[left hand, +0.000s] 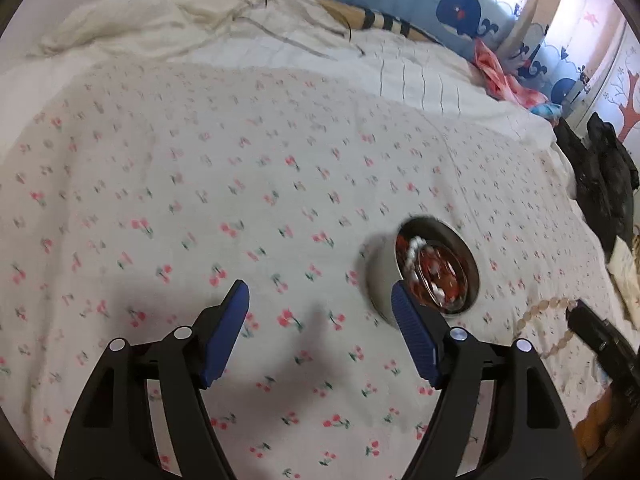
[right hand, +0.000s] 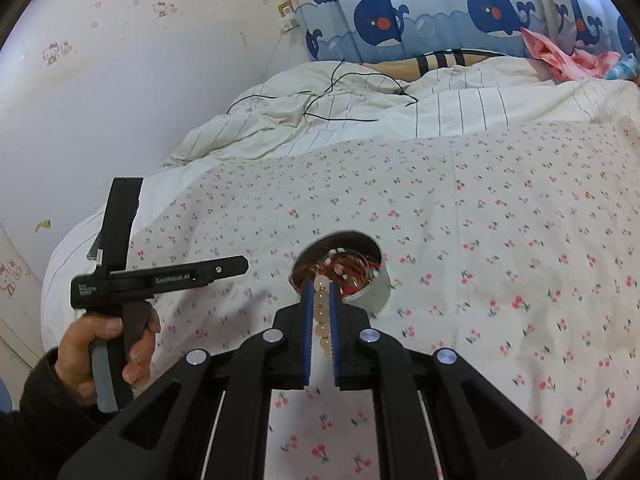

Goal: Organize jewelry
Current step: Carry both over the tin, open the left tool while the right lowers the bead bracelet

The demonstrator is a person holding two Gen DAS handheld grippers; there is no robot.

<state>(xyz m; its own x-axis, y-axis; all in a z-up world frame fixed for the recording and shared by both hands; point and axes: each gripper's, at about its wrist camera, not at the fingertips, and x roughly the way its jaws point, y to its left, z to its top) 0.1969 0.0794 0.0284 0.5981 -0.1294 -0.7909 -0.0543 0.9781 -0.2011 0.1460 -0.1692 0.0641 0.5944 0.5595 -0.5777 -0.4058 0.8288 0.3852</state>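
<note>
A metal bowl [left hand: 382,276] stands on the cherry-print bedspread and holds red and white beaded jewelry [left hand: 430,268]. It also shows in the right wrist view [right hand: 374,294]. My right gripper [right hand: 321,286] is shut on a pale pink bead bracelet [right hand: 320,322] and holds it just in front of the bowl's near rim. The bracelet [left hand: 540,324] hangs from the right gripper's black tip [left hand: 588,322] in the left wrist view. My left gripper [left hand: 320,294] is open and empty, above the bedspread just left of the bowl.
The bedspread [right hand: 500,260] covers the bed. A crumpled striped duvet [right hand: 320,112] with a black cable lies at the back. Dark clothing [left hand: 600,172] lies off the bed's right edge. A hand holds the left gripper's handle [right hand: 120,280] at the left.
</note>
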